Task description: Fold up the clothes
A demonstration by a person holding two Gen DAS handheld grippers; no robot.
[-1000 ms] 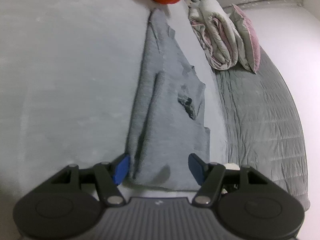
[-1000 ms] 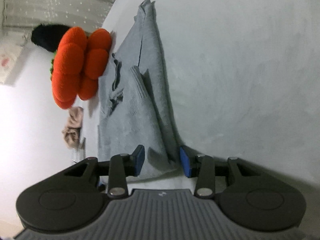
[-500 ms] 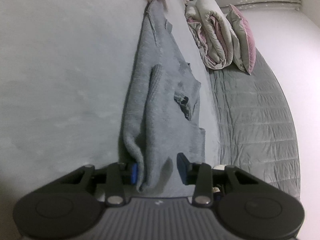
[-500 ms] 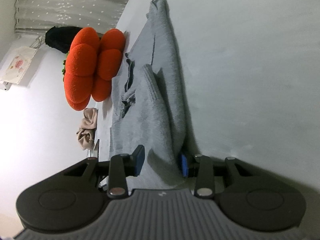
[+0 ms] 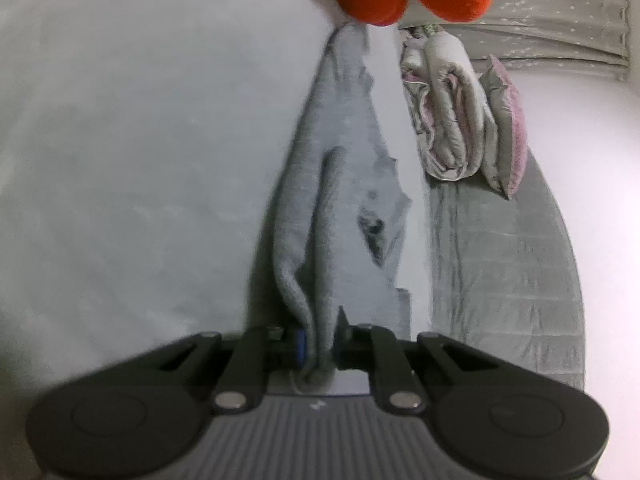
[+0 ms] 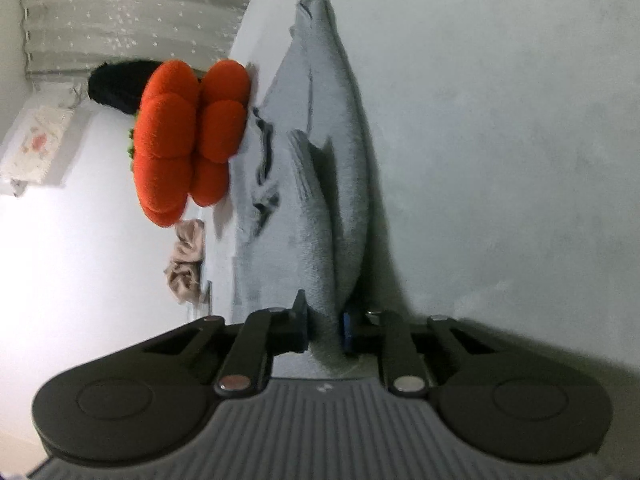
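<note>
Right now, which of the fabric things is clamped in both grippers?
The grey sweater, pinched at opposite ends; the rolled quilt and crumpled beige cloth lie untouched.

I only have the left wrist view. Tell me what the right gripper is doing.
Observer: The right gripper is shut on the grey sweater, its jaws pinching a bunched edge of the fabric.
Operator: Say what sits beside the sweater on that side.
Observer: An orange plush cushion rests against the sweater's edge; the right wrist view shows its whole lobed shape, which your view cuts off at the top.
Operator: Report anything near that cushion I cannot see.
Observer: A crumpled beige cloth lies just past the cushion, apart from the sweater.
</note>
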